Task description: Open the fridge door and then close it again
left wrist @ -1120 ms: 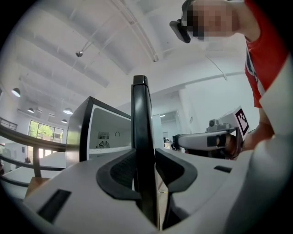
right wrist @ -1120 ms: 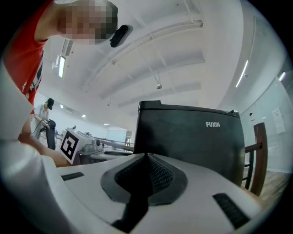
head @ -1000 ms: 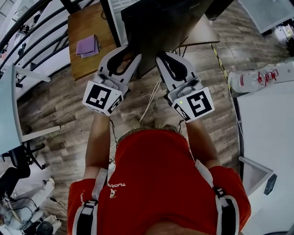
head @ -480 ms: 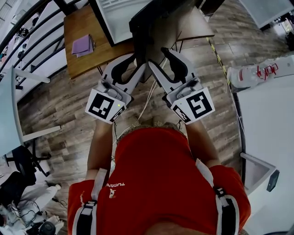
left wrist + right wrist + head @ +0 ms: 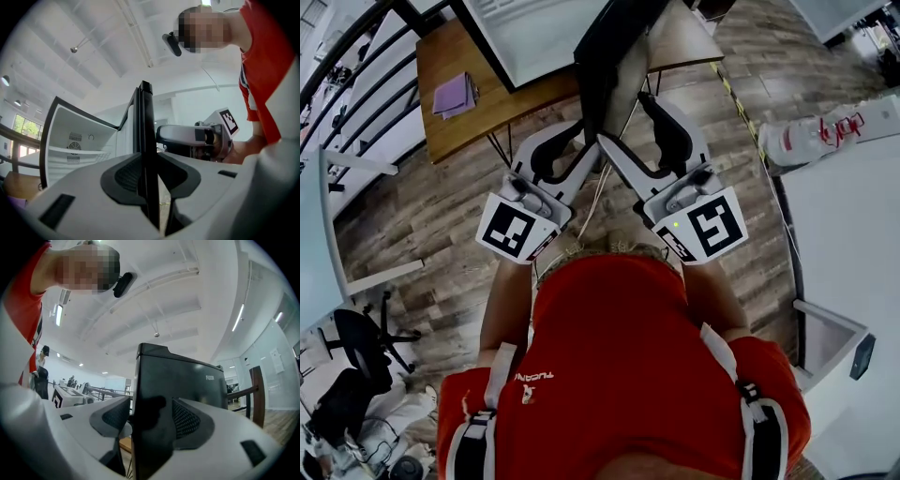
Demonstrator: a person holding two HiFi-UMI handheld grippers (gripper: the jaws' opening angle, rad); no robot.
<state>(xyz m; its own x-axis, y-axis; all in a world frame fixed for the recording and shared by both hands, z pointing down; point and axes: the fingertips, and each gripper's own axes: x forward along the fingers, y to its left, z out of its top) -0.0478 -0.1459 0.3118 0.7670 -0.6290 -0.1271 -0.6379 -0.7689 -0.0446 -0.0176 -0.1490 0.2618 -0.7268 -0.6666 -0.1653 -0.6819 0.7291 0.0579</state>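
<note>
While the black fridge door stands swung out from the white-lined fridge, both tongs sit at its free edge, low in the head view. The left gripper has that thin edge between its jaws. They have just been closing on it, yet a sliver of light still shows beside the door, so they are not clamped. The right gripper has just been opening. Its jaws stand wide, the door edge is between them, and its pads are not pressing on it.

On the door's glossy face, near its upper corner in the right gripper view, is a small white brand mark that reads roughly FUXIN, the last letter unsure. White lettering on the person's red shirt looks like TUCAN. Each gripper's cube bears black-and-white square markers.

A purple cloth lies near the left edge of a wooden table beside the fridge. At the right, a white bottle carries red print too small to read.
</note>
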